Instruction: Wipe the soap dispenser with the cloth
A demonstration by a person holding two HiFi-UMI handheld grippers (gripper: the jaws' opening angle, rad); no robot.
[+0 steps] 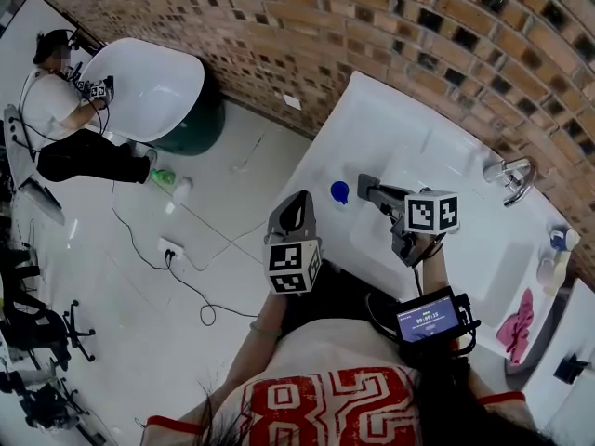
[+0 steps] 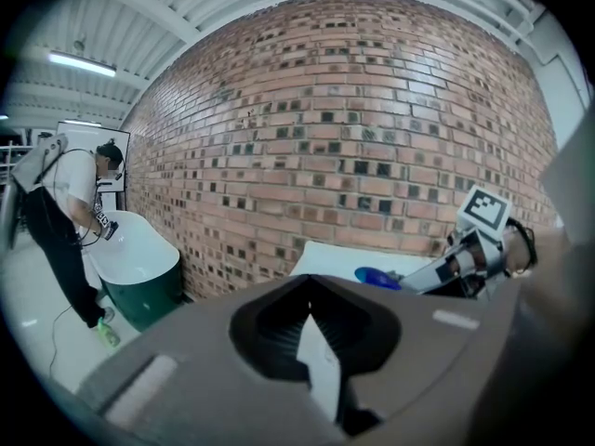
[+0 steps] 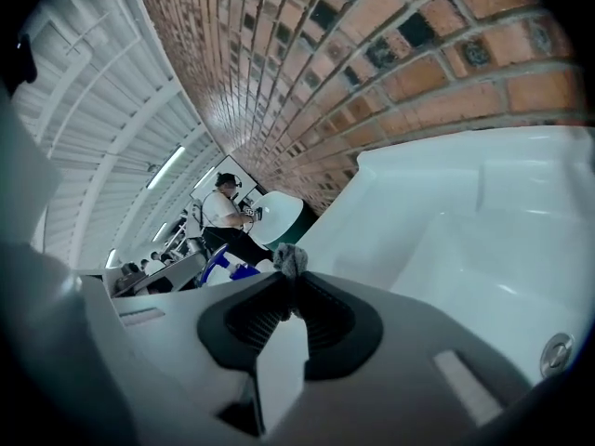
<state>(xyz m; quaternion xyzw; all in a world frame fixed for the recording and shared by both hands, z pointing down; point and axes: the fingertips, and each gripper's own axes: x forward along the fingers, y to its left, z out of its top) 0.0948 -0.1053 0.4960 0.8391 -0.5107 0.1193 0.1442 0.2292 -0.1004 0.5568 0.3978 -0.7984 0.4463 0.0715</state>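
My right gripper (image 1: 364,186) hovers over the left part of the white sink basin (image 1: 437,147). It is shut on a small grey wad of cloth (image 3: 289,256) that pokes out past its tip (image 3: 290,273). A small blue object (image 1: 339,191) lies on the sink's left rim, just left of that tip, also seen as a blue object (image 2: 376,277) from the left gripper. My left gripper (image 1: 296,204) is shut and empty (image 2: 311,294), held off the sink's near left edge. A pale bottle with a blue top (image 1: 558,242) stands at the far right, well away from both grippers.
A chrome faucet (image 1: 509,177) stands at the sink's back right against the brick wall. A pink cloth (image 1: 518,323) lies at the near right corner. Another person (image 1: 70,124) works at a white tub on a green base (image 1: 158,86). Cables (image 1: 172,254) lie across the floor.
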